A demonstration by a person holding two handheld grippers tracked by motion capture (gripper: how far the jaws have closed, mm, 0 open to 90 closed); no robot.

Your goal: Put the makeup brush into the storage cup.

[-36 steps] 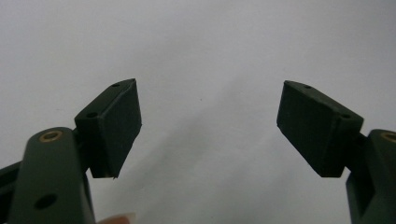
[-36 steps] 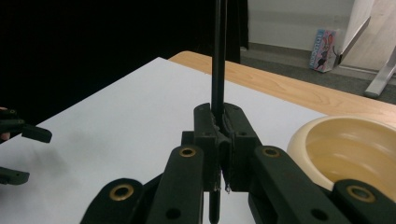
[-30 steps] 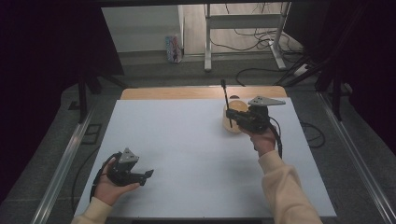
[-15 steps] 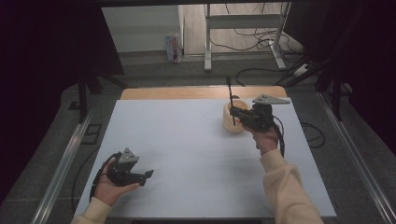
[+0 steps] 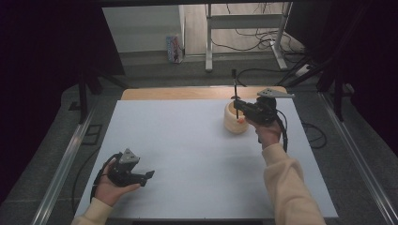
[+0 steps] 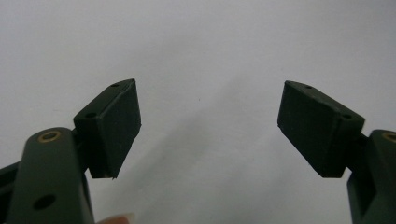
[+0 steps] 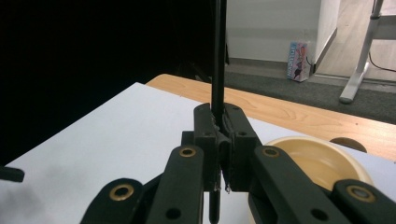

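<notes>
Right gripper (image 5: pixel 238 106) clamped on a thin black rod (image 5: pixel 234 91), jaws pressed together with the rod pinched between the pads, as seen close up in the right gripper view (image 7: pixel 219 154). Rod (image 7: pixel 218 56) held upright, running up well above the fingertips and poking out a little below them. Positioned at the far right of the white table top (image 5: pixel 187 154), just over a cream-coloured bowl (image 5: pixel 233 123), with the rod's lower end at the bowl's near rim; touching or not, cannot tell. Something small and orange (image 5: pixel 241 120) at the bowl's side, just below the jaws. Bowl (image 7: pixel 322 163) to the right of the fingers in the right gripper view, beyond them. Left gripper (image 5: pixel 146 175) low at the near left of the table, well apart from the bowl, resting in the hand. Jaws spread wide (image 6: pixel 210 126), nothing between the pads (image 6: pixel 119 121), only bare white surface ahead.
</notes>
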